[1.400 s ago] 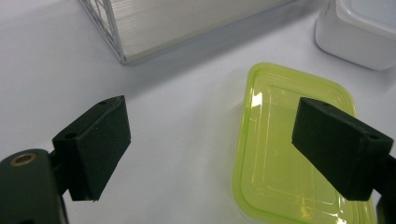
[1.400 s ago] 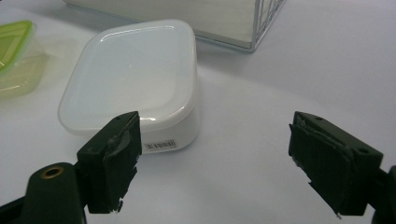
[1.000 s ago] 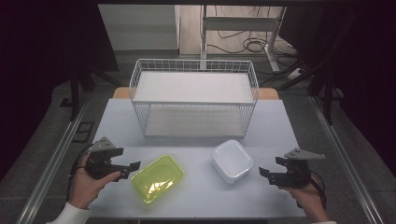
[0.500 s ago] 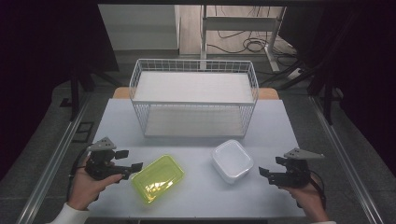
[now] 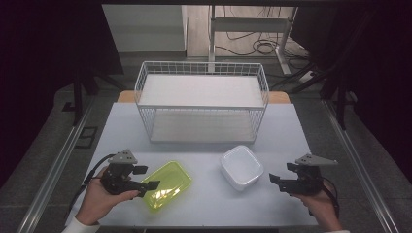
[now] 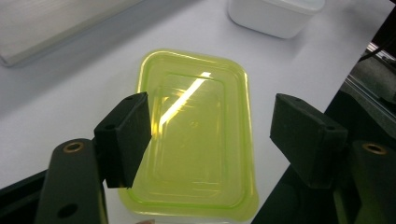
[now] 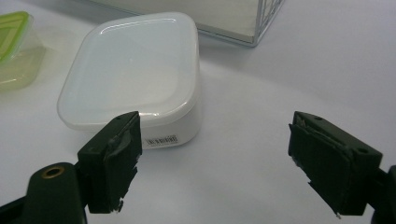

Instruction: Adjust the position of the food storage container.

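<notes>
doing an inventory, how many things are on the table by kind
Lidded plastic containers: 2, a translucent yellow-green rectangular one and a white squarish one
White wire basket rack: 1
Total: 3

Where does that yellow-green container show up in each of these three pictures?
High view: the yellow-green container lies low and left of centre on the table, beside the left hand-held gripper.
Left gripper view: it takes up the middle of the picture, between the two black jaws.
Right gripper view: a corner of it peeks in at the upper left edge.
Shared landmark: the white lidded container next to it.
</notes>
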`<state>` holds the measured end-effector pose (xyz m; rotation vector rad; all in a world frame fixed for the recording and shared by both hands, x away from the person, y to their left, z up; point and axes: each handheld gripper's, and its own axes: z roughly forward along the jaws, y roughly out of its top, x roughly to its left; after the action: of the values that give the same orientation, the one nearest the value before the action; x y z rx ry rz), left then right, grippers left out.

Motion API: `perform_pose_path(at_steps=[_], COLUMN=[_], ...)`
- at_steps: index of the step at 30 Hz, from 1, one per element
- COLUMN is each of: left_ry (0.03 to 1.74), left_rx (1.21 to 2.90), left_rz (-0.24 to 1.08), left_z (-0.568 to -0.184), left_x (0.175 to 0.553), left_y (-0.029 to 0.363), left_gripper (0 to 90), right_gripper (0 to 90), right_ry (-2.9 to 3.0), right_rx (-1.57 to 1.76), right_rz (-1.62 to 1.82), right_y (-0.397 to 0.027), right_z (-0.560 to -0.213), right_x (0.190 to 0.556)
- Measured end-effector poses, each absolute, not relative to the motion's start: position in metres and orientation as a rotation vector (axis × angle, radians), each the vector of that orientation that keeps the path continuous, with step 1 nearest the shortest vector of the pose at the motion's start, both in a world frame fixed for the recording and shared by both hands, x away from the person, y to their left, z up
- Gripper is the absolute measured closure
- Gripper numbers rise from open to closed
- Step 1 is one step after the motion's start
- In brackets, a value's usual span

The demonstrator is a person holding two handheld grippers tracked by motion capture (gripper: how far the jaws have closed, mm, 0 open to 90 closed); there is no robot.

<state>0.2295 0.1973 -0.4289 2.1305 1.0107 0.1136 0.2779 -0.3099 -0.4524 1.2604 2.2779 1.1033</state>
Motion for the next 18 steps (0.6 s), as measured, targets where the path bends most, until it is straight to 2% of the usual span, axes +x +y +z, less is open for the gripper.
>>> perform_pose_path(at_steps=[6, 13, 18], left_ry=[0.988, 0.931, 0.919], left_rx=[2.157, 2.235, 2.283], left_rz=[0.085, 0.007, -0.002], left_z=[-0.430, -0.438, -0.445], left_x=[0.226, 0.217, 0.215], left_y=[0.189, 0.168, 0.161], left_gripper=[29.9, 35.5, 39.6], right_gripper=[17.4, 17.4, 17.4], right_ry=[2.280, 2.273, 2.272], right_rx=[1.256, 1.255, 1.249], right_rz=[1.099, 1.107, 1.106], right_y=[-0.309, -0.310, -0.310], right_z=[-0.452, -0.450, -0.450], right_x=[0.278, 0.277, 0.277])
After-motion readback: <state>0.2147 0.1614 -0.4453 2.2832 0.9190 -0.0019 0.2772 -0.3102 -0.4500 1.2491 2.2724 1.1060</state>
